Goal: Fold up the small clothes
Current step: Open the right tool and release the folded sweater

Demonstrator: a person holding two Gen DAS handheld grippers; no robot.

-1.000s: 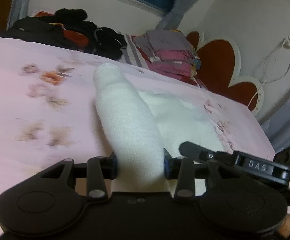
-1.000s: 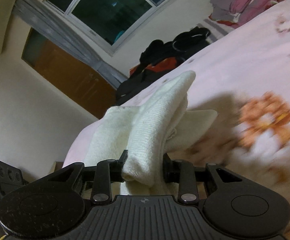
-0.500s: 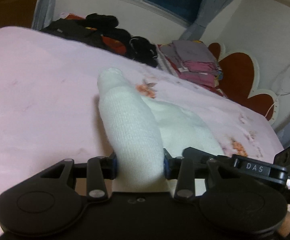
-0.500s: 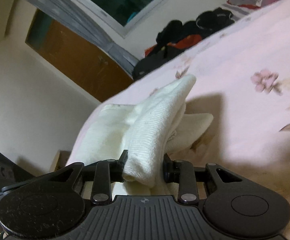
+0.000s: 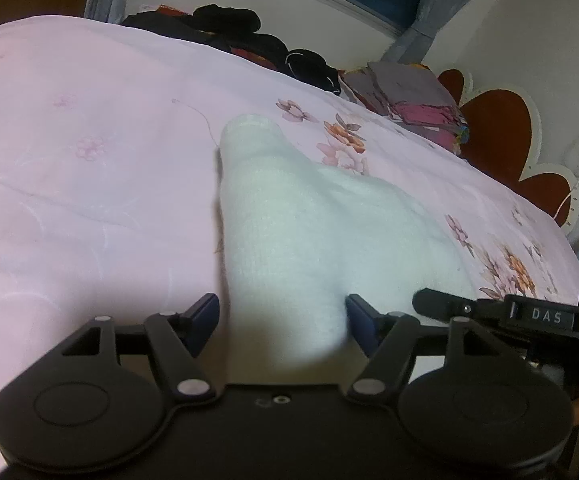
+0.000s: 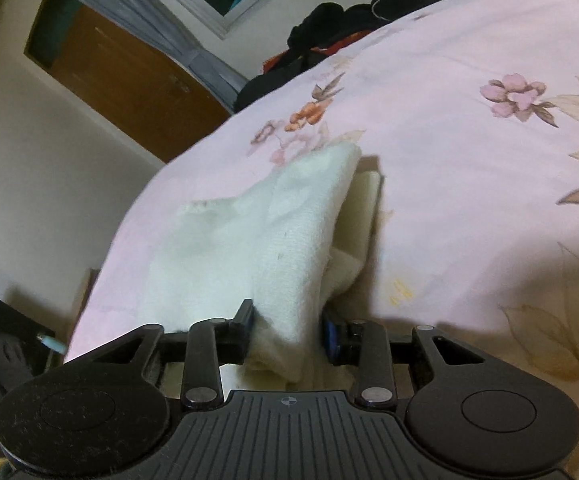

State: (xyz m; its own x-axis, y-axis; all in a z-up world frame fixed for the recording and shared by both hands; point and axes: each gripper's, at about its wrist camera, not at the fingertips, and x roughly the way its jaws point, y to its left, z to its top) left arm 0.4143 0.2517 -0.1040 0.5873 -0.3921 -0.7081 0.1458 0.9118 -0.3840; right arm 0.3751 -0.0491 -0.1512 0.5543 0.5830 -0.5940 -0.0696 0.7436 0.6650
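Since prev frames both grippers dropped closer to the bed (image 5: 89, 184), and the cloth (image 5: 289, 240) now lies on it. L gripper (image 5: 282, 320) jaws opening, pads off the cloth, which sits between them. R gripper (image 6: 287, 332) clenched on a cloth (image 6: 289, 248) fold. Cloth's near end hidden behind both gripper bodies, edges blurred. Dark pile (image 5: 249, 36) and folded stack (image 5: 413, 100) at bed's far edge. Hand barely visible, cut off at lower right

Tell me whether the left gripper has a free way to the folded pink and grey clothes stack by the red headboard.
Probably yes, though far off. The left gripper, jaws opening around the white knitted garment, faces the folded stack across bare pink floral bedsheet; only that garment lies ahead.
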